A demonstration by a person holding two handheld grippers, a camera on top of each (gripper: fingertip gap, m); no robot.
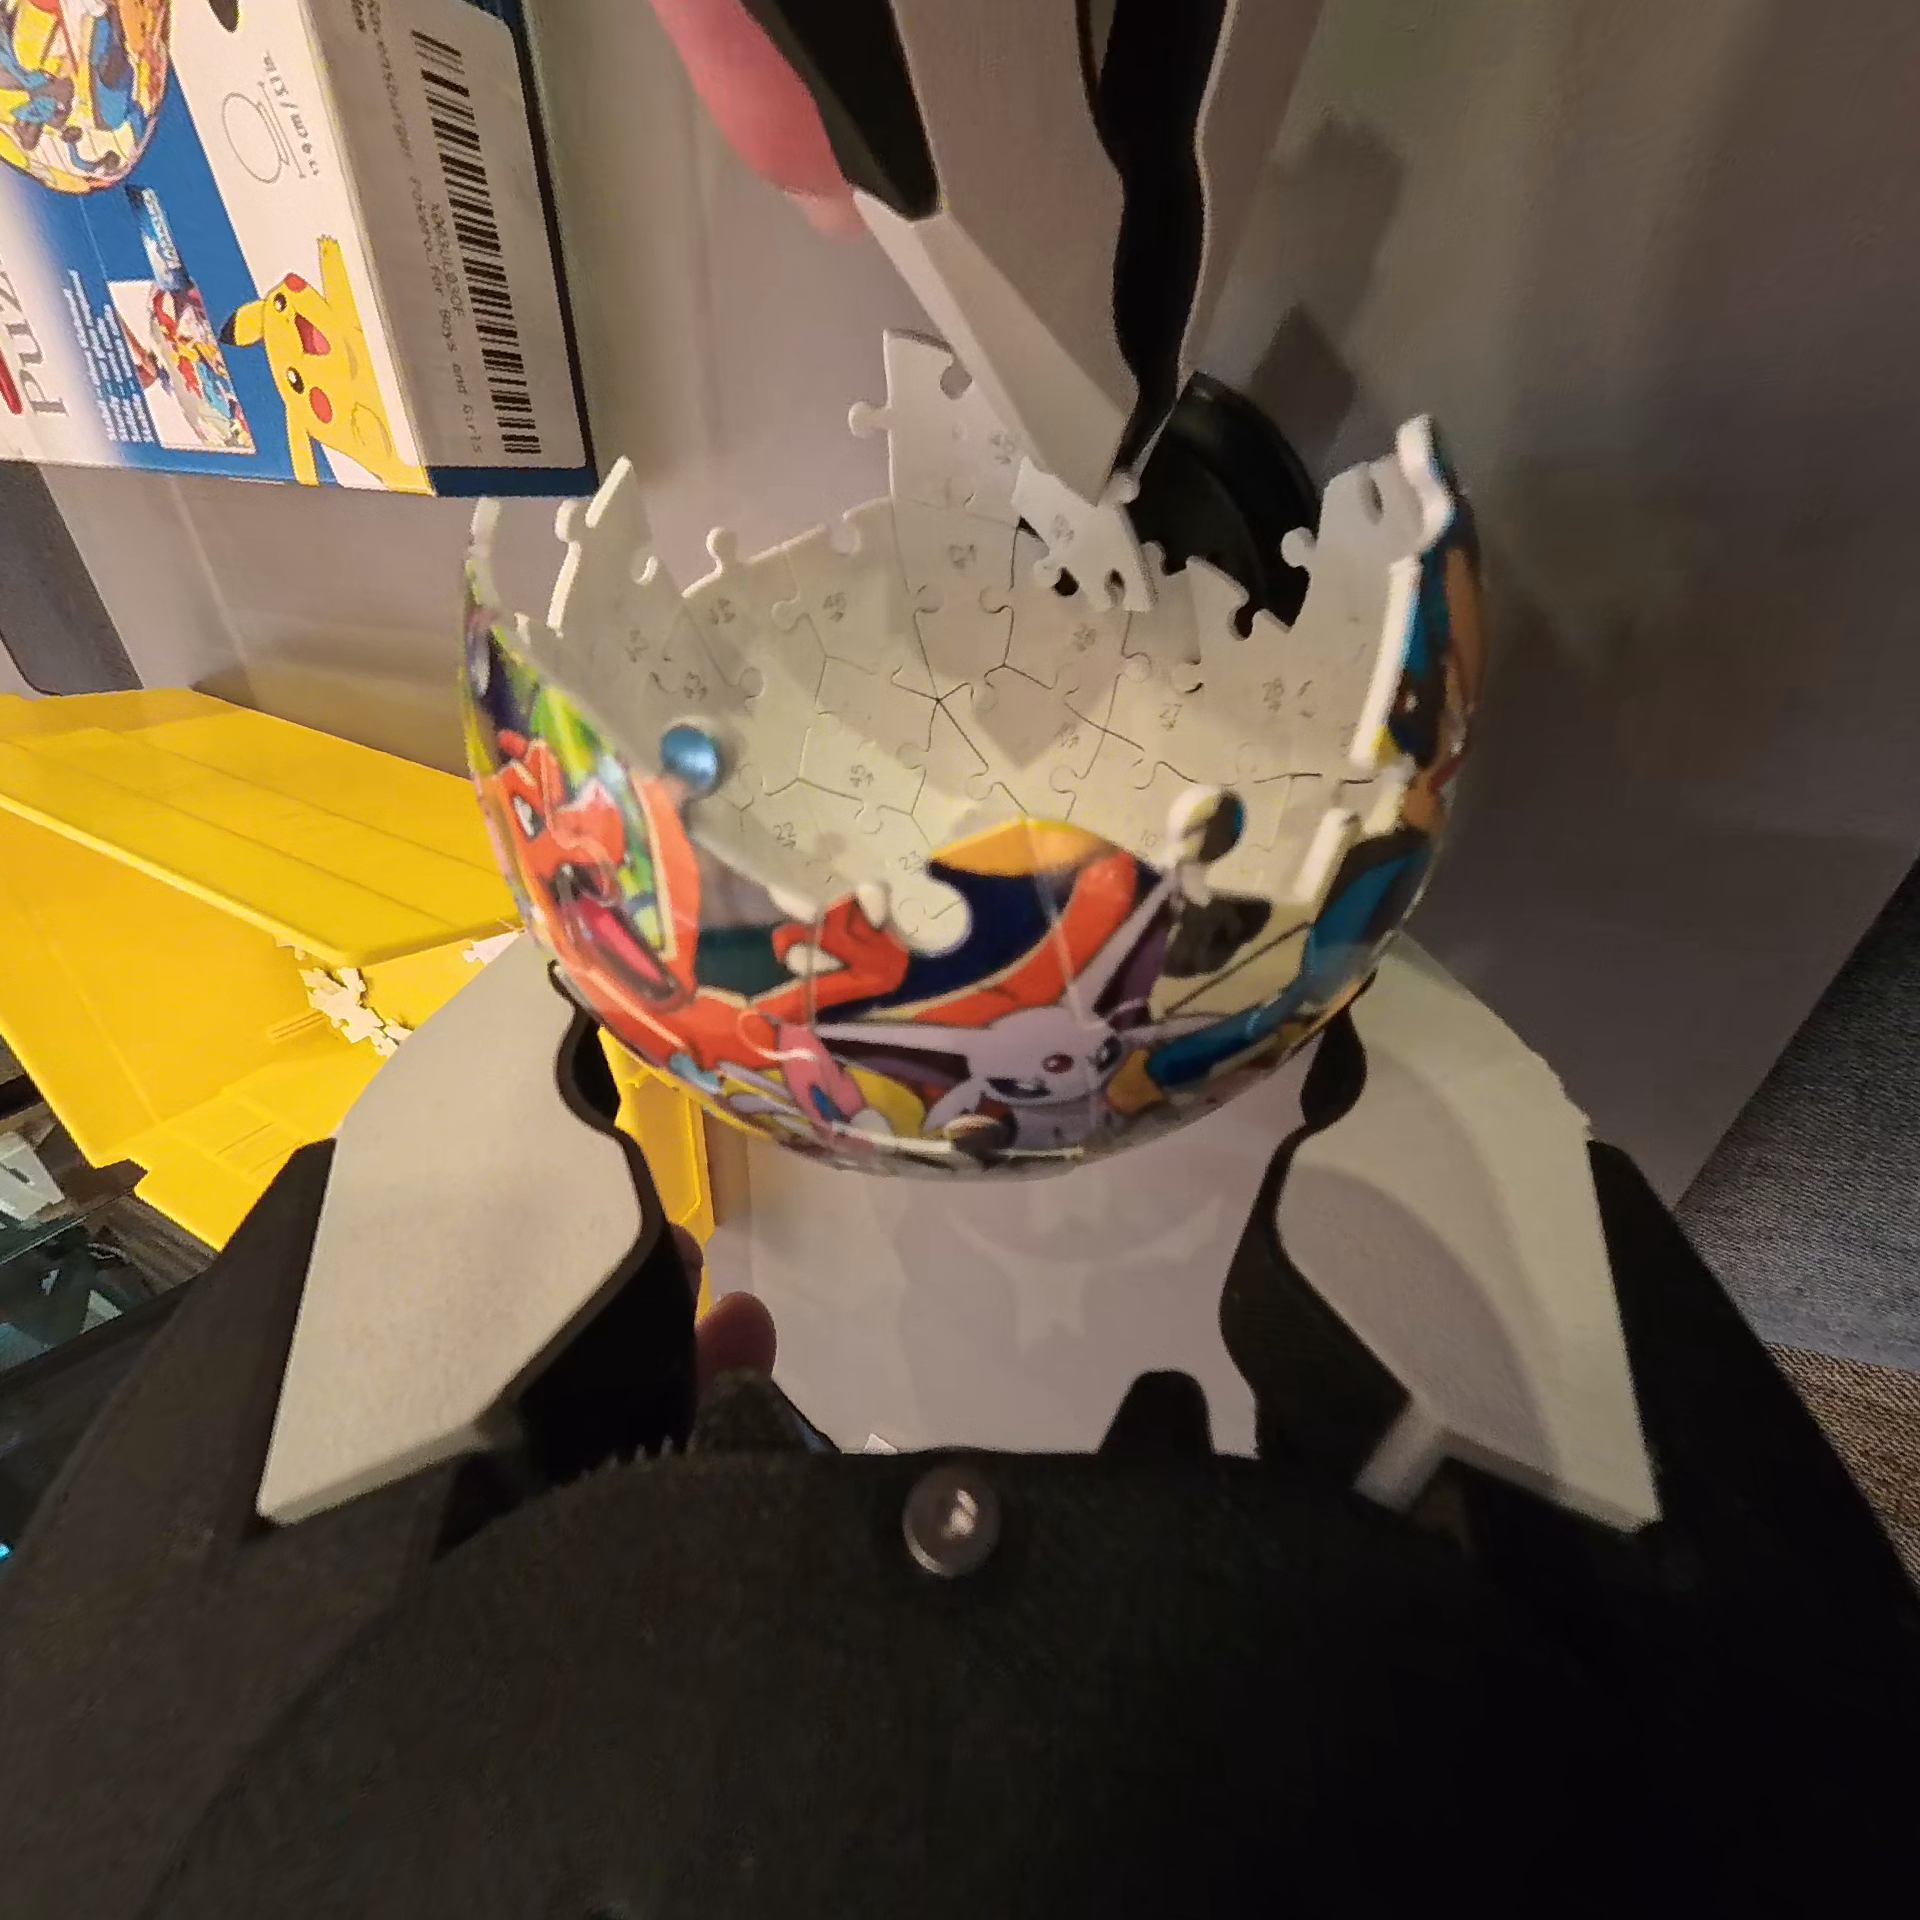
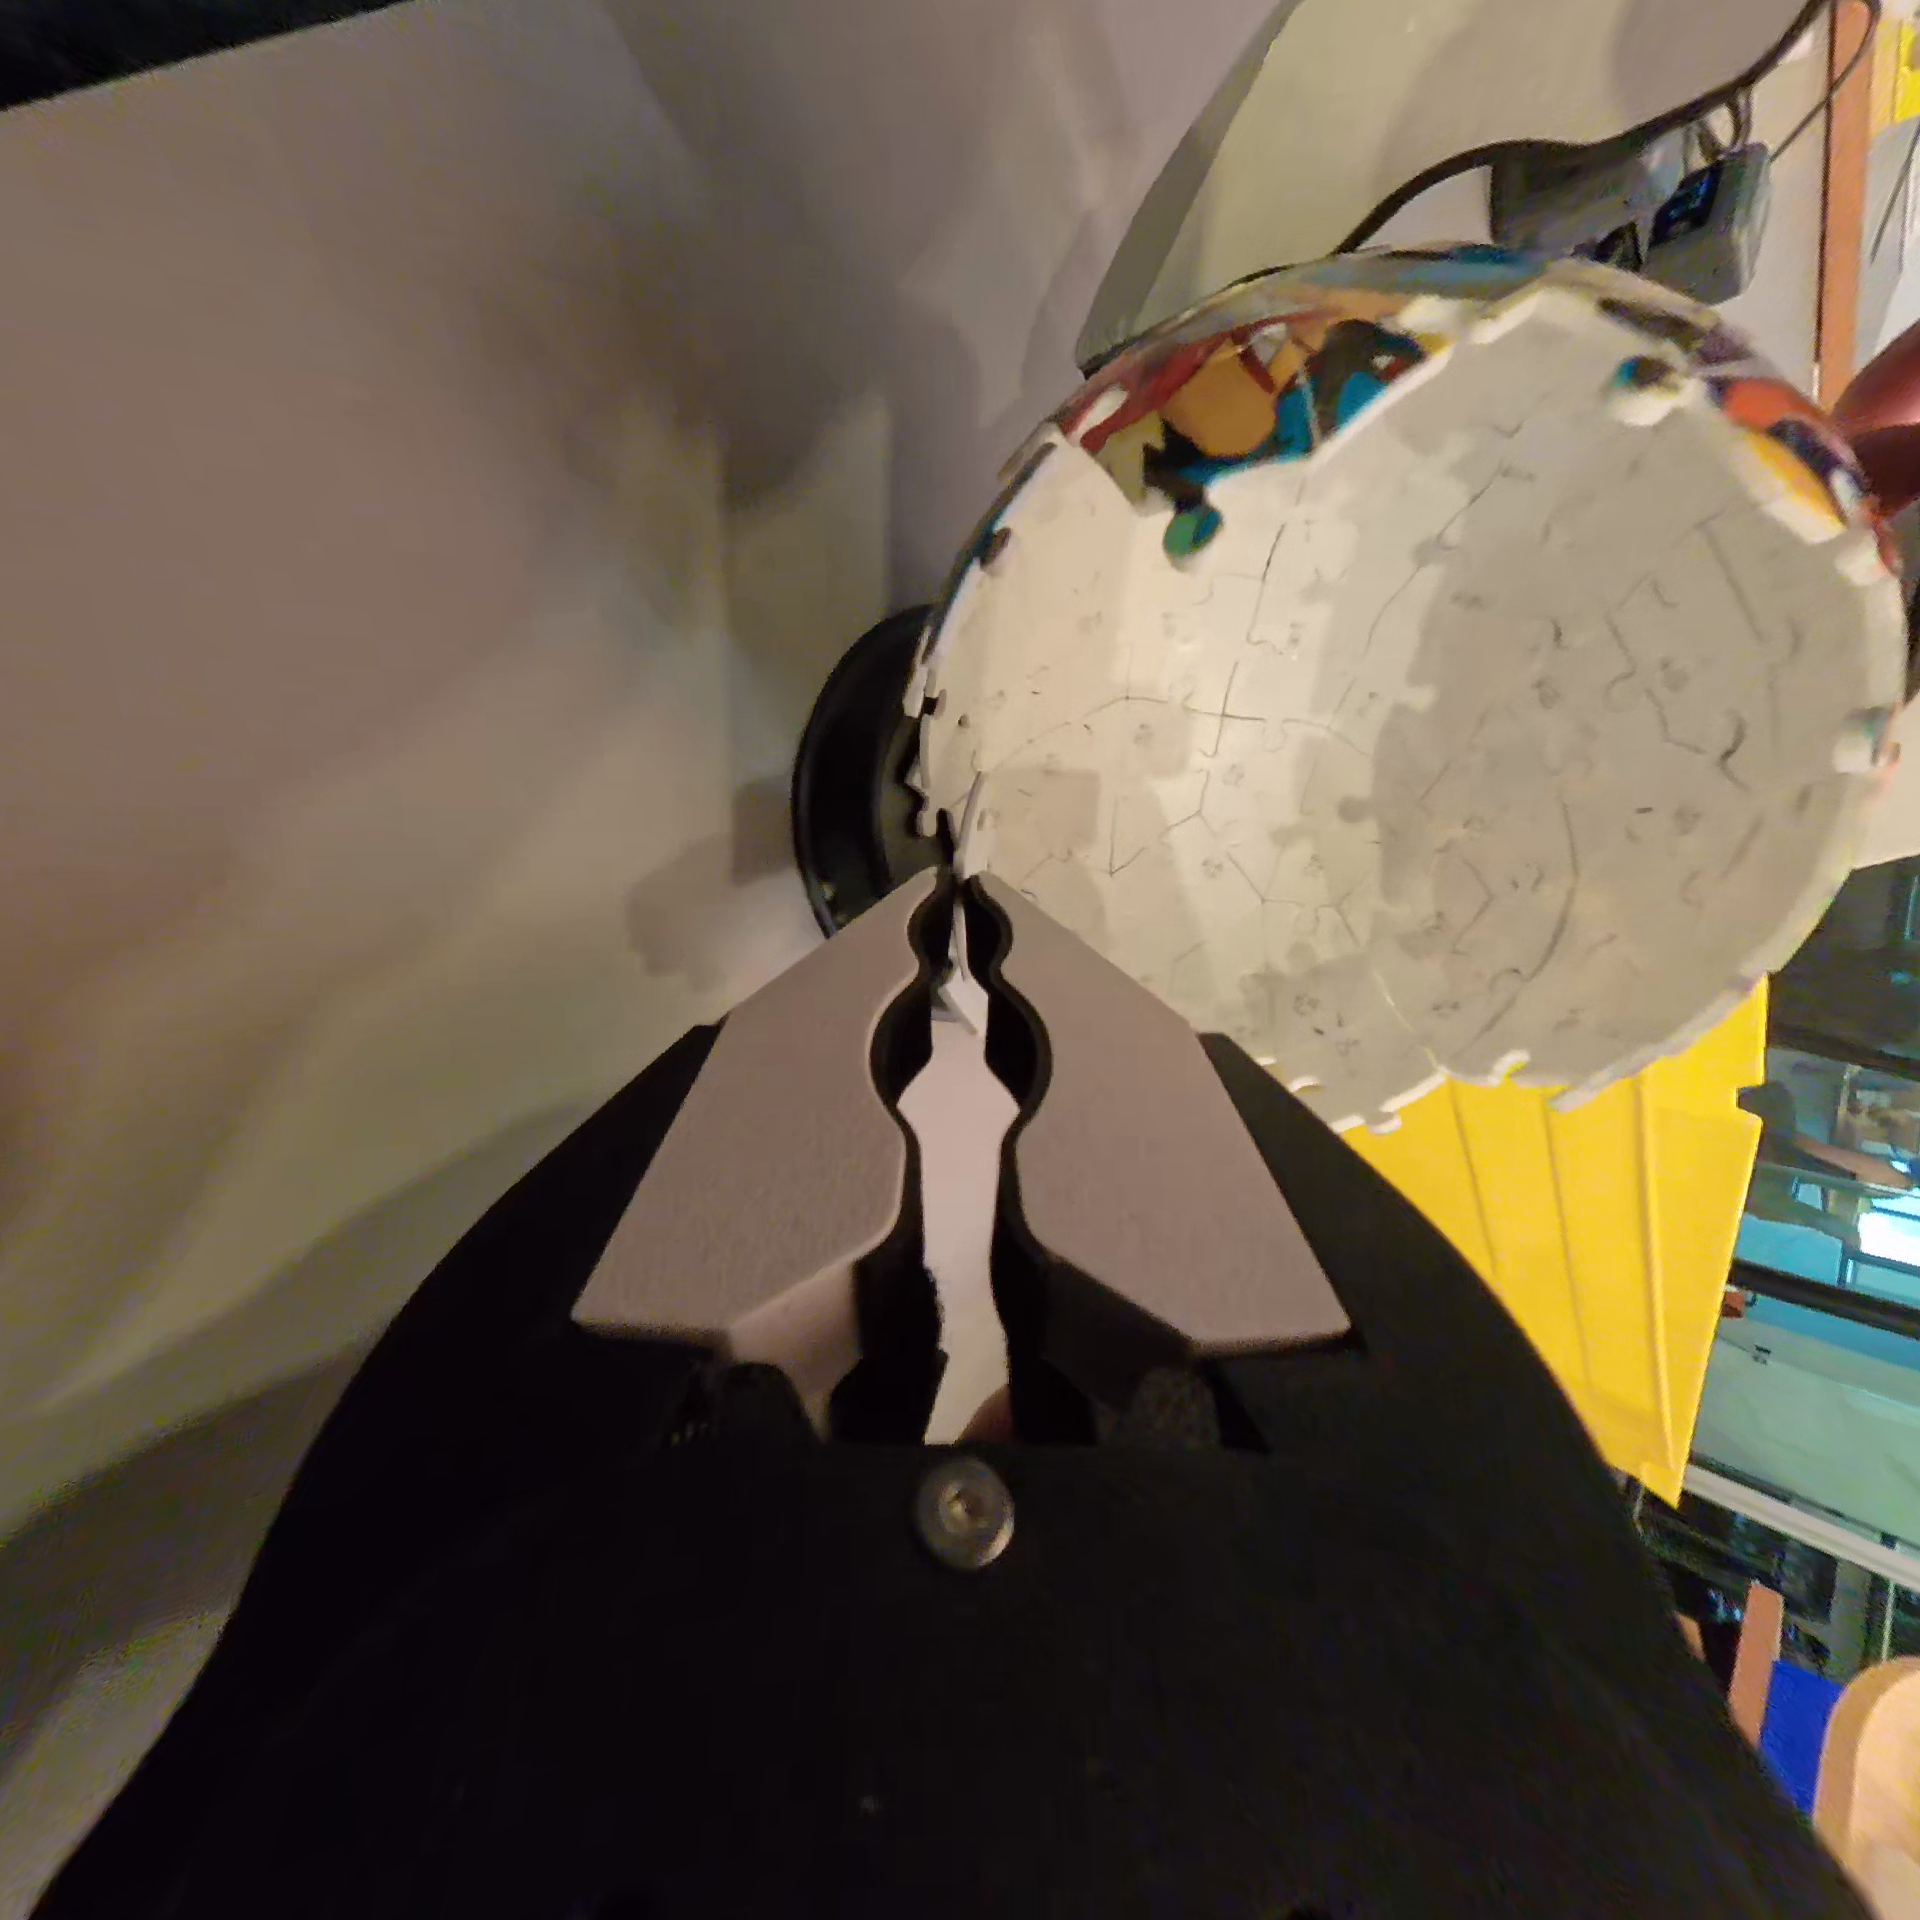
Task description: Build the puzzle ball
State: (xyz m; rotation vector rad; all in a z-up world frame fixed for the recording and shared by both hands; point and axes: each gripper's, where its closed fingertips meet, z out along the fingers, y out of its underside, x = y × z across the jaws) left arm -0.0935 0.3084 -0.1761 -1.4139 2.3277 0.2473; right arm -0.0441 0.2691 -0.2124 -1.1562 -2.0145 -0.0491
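The half-built puzzle ball (image 1: pixel 966 831) is an open bowl, colourful outside and white inside. My left gripper (image 1: pixel 966 1049) is shut on the puzzle ball, with its white fingers (image 1: pixel 468 1195) pressed against both sides of the lower half. My right gripper (image 1: pixel 1122 468) comes in from above, shut on a white puzzle piece (image 1: pixel 1091 545) held at the far rim, in a gap between pieces. In the right wrist view the right gripper (image 2: pixel 956 894) pinches the piece (image 2: pixel 966 997) edge-on, with its tip touching the ball's (image 2: pixel 1403 727) rim.
A black round stand (image 1: pixel 1236 499) sits behind the ball on the white surface. The puzzle box (image 1: pixel 260 229) lies at the far left. A yellow bin (image 1: pixel 208 935) with loose white pieces (image 1: pixel 343 997) is at the left. Cables and a small device (image 2: pixel 1683 197) lie beyond the ball. My hands' fingertips stand some 8 cm from each other.
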